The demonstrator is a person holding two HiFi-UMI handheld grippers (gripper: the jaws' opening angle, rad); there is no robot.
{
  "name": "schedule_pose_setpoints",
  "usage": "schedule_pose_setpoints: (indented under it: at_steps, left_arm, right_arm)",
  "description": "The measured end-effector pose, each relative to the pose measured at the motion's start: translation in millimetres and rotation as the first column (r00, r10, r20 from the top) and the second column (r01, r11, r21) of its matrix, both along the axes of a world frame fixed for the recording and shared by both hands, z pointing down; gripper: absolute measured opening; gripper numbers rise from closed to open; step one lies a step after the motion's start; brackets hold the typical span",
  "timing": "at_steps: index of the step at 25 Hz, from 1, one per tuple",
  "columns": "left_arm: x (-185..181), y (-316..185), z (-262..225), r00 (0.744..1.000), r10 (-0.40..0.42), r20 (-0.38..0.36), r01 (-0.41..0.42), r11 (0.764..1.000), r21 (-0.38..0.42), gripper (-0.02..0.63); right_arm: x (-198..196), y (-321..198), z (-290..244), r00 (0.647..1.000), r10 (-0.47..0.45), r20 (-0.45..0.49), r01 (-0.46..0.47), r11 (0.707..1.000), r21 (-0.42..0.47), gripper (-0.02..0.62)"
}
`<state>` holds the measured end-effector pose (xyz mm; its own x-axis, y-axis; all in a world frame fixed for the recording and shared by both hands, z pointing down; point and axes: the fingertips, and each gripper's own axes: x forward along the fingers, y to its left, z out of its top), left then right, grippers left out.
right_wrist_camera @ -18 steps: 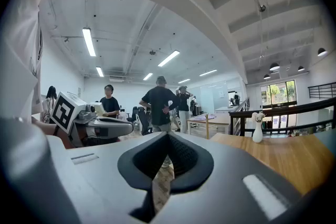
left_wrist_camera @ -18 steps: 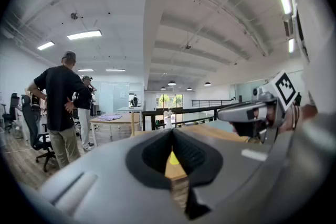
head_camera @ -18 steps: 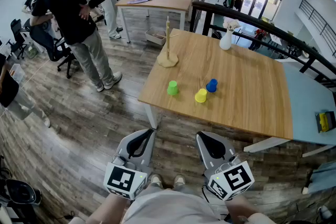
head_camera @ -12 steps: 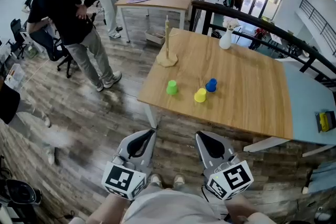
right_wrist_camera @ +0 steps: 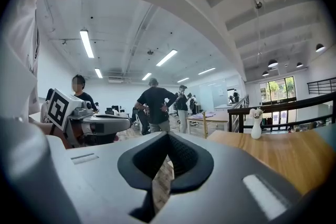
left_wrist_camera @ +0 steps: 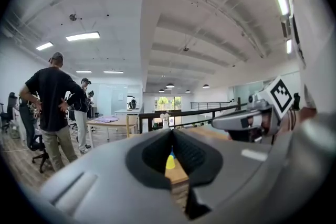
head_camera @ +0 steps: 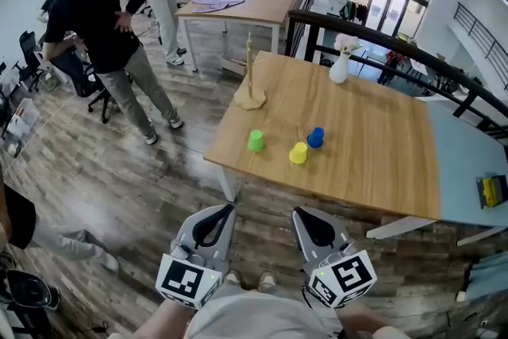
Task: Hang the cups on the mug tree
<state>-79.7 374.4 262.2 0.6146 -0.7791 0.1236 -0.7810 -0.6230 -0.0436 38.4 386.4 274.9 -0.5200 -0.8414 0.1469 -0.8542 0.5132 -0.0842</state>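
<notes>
On wooden table [head_camera: 381, 147] — three cups [head_camera: 298, 153]

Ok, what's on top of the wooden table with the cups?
A mug tree at its far left corner, no cups hung; a green cup, yellow cup and blue cup nearer the front edge; a white vase at the back. Whatever lies under the cups is covered.

No readable text, brand or number anywhere; only letterless black-and-white square markers [head_camera: 189, 282] on the left hand-held gripper [head_camera: 229, 207] and the right hand-held gripper [head_camera: 296, 211].
</notes>
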Motion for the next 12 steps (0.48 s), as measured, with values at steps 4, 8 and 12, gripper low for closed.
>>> schedule_pose_setpoints:
  at_steps: [4, 8, 12]
  left_arm:
    - [10.3, 1.7, 5.7, 1.0, -0.005, 0.005, 0.005, 1.0, -0.006, 0.002]
    - [21.9, 1.8, 11.8, 1.0, -0.021, 0.01, 0.022, 1.0, -0.02, 0.002]
    - [32.8, 2.6, 10.0, 0.999, -0.04, 0.009, 0.04, 0.999, -0.015, 0.002]
  right_arm:
    - [6.1, -0.2, 5.0, 1.0, -0.019, 0.009, 0.019, 1.0, 0.0, 0.0]
    - [19.2, -1.7, 12.4, 0.999, -0.029, 0.016, 0.03, 1.0, -0.01, 0.0]
    - [33.0, -1.3, 13.0, 0.999, -0.044, 0.024, 0.045, 0.999, -0.013, -0.001]
